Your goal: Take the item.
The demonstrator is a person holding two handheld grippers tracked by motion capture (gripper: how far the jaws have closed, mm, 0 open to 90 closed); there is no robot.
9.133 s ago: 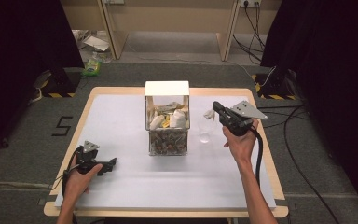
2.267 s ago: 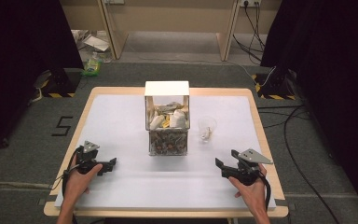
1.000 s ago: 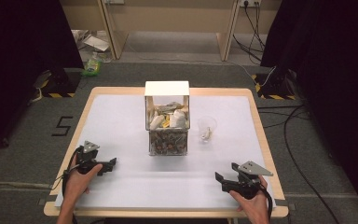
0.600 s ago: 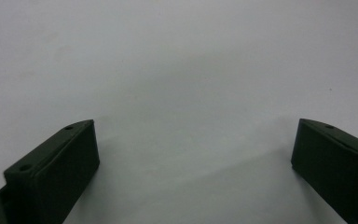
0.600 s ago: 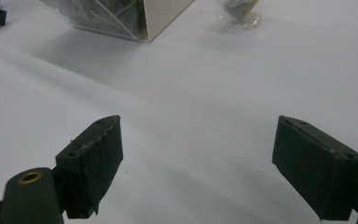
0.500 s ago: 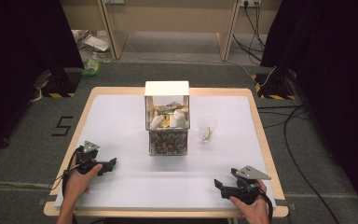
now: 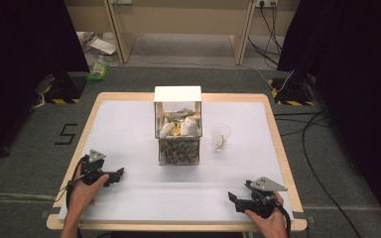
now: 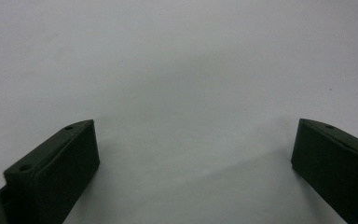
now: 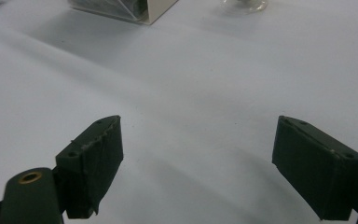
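A clear box [image 7: 178,130] with a white lid, holding pale packets and small brown pieces, stands at the middle of the white table [image 7: 129,124]. Just right of it sits a small clear cup [image 7: 220,136] with something pale inside. My left gripper [image 7: 117,173] rests low on the near left of the table, jaws wide apart over bare surface [image 8: 193,154]. My right gripper [image 7: 233,201] sits near the front right edge, open and empty [image 9: 198,154]; the box's corner [image 9: 140,9] and the cup's base [image 9: 244,4] show far ahead of it.
The table's wooden rim [image 7: 278,144] runs close to my right hand. Cables [image 7: 307,129] trail over the floor on the right, and a green bottle [image 7: 98,70] lies on the floor beyond the far left corner.
My right gripper came down from beside the box near the cup, drew back toward the front right edge and settled there. The left gripper has stayed put.
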